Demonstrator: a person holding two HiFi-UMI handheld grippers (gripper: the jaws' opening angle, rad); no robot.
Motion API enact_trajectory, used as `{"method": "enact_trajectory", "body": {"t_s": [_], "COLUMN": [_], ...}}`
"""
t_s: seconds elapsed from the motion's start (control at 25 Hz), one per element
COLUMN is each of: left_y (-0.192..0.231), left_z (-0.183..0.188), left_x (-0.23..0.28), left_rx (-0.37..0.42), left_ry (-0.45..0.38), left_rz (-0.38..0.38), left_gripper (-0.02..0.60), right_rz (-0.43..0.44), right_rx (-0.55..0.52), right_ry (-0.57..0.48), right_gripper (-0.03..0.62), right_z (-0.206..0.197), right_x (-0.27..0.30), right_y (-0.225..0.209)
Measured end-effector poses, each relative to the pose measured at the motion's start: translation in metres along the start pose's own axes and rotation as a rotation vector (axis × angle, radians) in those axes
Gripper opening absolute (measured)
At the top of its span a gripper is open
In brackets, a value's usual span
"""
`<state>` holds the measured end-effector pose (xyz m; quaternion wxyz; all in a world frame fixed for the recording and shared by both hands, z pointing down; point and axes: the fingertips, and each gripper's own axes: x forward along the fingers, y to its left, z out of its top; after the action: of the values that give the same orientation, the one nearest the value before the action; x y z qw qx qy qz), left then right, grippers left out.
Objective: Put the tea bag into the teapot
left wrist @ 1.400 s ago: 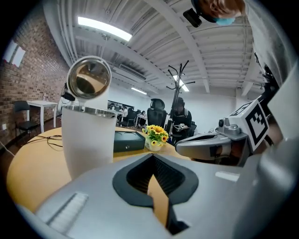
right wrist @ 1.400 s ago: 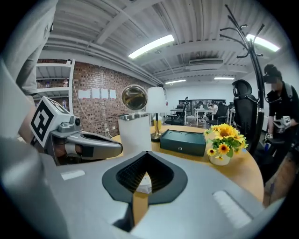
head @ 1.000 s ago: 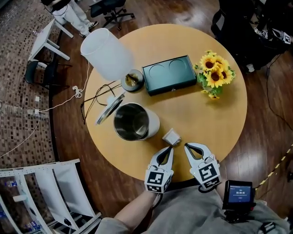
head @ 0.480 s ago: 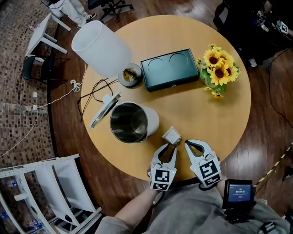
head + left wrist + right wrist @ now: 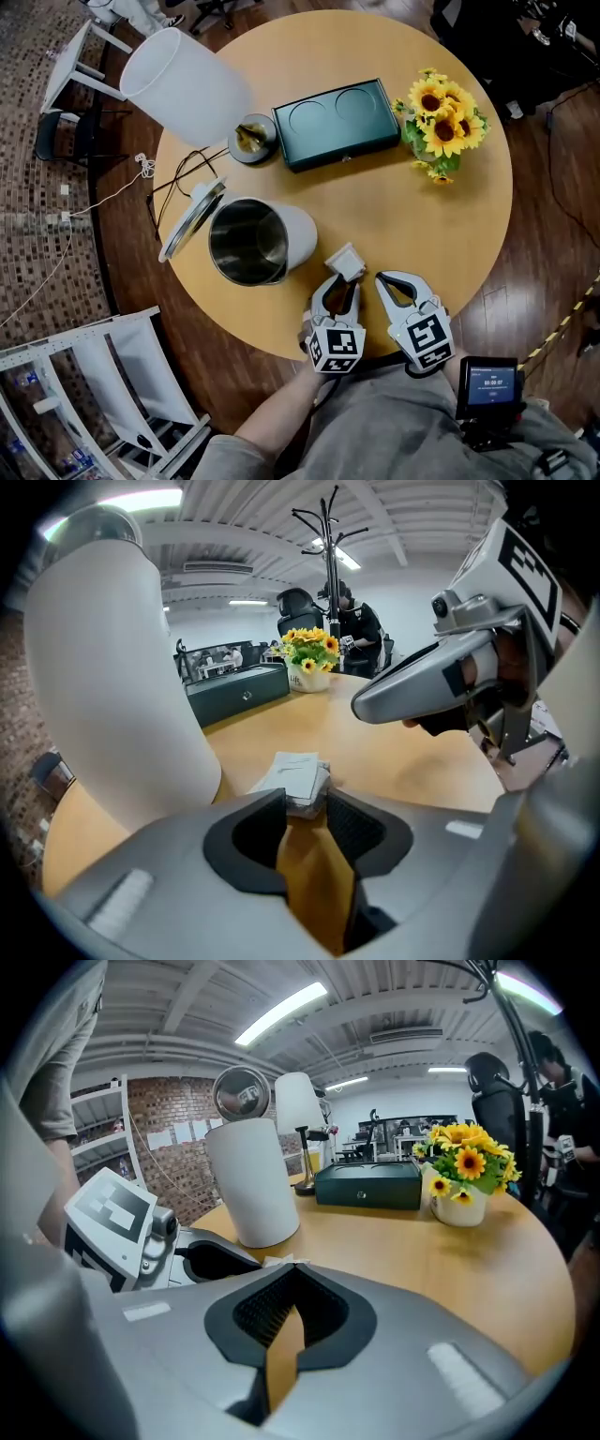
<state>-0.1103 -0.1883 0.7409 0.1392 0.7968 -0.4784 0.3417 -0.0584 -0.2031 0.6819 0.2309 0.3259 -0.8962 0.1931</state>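
A small pale tea bag packet [image 5: 345, 262] lies flat on the round wooden table [image 5: 441, 234], just right of the white teapot [image 5: 302, 228], which stands with its steel inside showing. My left gripper [image 5: 339, 283] has just been opening its jaws. They stand apart with the near end of the tea bag [image 5: 298, 775] between the tips, still resting on the table. My right gripper [image 5: 388, 279] sits beside it to the right, shut and empty. It shows as a grey jaw [image 5: 422, 682] in the left gripper view.
The teapot's lid [image 5: 192, 220] hangs open to its left, over black cables [image 5: 178, 187]. Farther back are a white lampshade [image 5: 183, 84], a dark green box [image 5: 337, 122] and a sunflower pot [image 5: 441, 127]. A white frame [image 5: 112, 375] stands on the floor at lower left.
The left gripper's jaws, shut a second ago, have spread apart around the tea bag's near end, and the gripper has sunk toward the table. The right gripper stays shut.
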Motion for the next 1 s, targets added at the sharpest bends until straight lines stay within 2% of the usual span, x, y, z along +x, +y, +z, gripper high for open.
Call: {"method": "enact_trajectory", "body": {"t_s": [0.2,0.32,0.72,1.0], "left_y": [0.006,0.009,0.015,0.016], "left_z": [-0.001,-0.003,0.009,0.04], "left_x": [0.0,0.001,-0.008,-0.03], "left_rx": [0.009,0.01,0.005,0.013], "left_ry": [0.014,0.022,-0.017,-0.089], "left_rz": [0.039,0.056,0.068,0.07], "left_gripper": [0.047,0.017,0.008,0.008], "right_rz": [0.004,0.004,-0.003,-0.024], "right_rx": [0.008,0.01,0.007,-0.011], "right_ry": [0.002,0.003,-0.009,-0.045], "right_gripper": [0.008,0.008,0.008,0.008], "right_z": [-0.001,-0.002,0.002,0.022], "right_x": [-0.001,0.0,-0.004,-0.018], "right_y": [-0.003,-0.004,-0.005,-0.003]}}
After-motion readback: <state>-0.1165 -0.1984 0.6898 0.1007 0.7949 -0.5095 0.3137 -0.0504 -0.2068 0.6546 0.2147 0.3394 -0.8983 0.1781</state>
